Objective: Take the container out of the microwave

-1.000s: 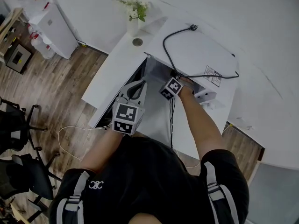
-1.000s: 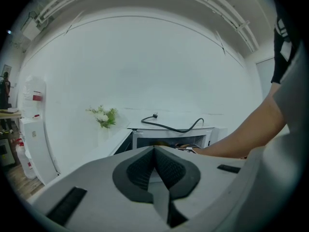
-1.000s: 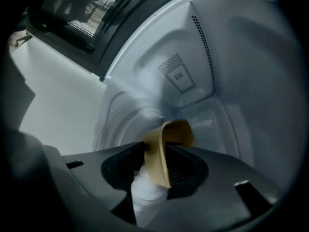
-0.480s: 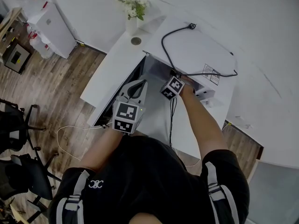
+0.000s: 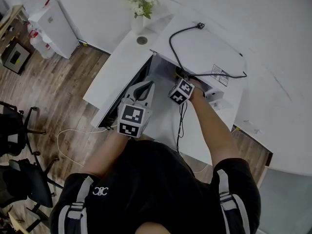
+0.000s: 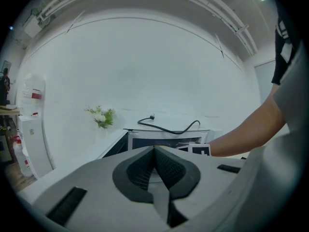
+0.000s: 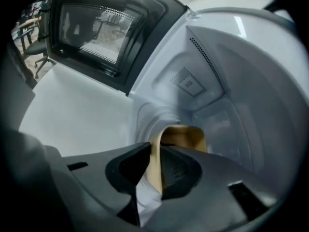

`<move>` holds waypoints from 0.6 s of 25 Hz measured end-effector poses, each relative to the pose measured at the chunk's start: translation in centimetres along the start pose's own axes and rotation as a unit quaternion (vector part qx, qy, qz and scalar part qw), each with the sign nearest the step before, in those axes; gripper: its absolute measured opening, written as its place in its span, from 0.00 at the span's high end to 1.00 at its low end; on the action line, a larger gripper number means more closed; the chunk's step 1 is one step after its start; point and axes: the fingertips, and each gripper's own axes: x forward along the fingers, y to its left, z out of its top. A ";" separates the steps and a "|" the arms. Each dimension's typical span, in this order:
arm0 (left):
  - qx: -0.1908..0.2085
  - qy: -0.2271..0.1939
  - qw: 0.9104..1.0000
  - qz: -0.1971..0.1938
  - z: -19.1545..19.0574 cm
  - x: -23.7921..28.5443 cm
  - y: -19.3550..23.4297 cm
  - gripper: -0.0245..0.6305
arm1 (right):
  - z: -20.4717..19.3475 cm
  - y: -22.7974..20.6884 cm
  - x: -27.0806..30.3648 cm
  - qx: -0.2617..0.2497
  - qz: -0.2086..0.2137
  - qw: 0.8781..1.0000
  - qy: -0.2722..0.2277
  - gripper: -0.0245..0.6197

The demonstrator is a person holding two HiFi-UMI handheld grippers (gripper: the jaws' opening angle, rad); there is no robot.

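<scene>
The white microwave [image 5: 209, 48] stands on a white counter [image 5: 114, 67] with its door [image 7: 91, 28] swung open to the left. In the right gripper view a tan container [image 7: 186, 137] sits on the floor of the cavity [image 7: 217, 95]. My right gripper [image 7: 155, 151] reaches into the cavity, and its jaws are closing, with the container's near wall pinched between the pads. In the head view only its marker cube [image 5: 181, 91] shows at the opening. My left gripper [image 5: 145, 85] hovers in front of the door, shut and holding nothing.
A black power cord [image 5: 195, 52] lies coiled on the microwave's top. A vase of flowers [image 5: 139, 13] stands at the counter's far end. A white cabinet [image 5: 53, 26] and office chairs [image 5: 19, 130] are off to the left on the wooden floor.
The right gripper's marker cube has shifted slightly out from the microwave opening, toward me. The left gripper has stayed where it was.
</scene>
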 end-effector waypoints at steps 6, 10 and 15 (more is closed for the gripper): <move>-0.005 -0.004 1.000 -0.001 0.0 -0.4 0.1 0.94 | 0.3 1.8 -1.1 -0.002 0.030 1.000 -0.002 0.88; -0.007 -0.004 1.000 -0.006 -0.2 -0.5 -0.1 0.94 | 0.8 2.5 -2.2 0.000 0.035 0.999 -0.015 0.93; -0.005 -0.003 1.000 -0.014 -0.3 -0.5 -0.3 0.94 | 1.5 3.6 -3.9 0.004 0.049 0.998 -0.033 0.93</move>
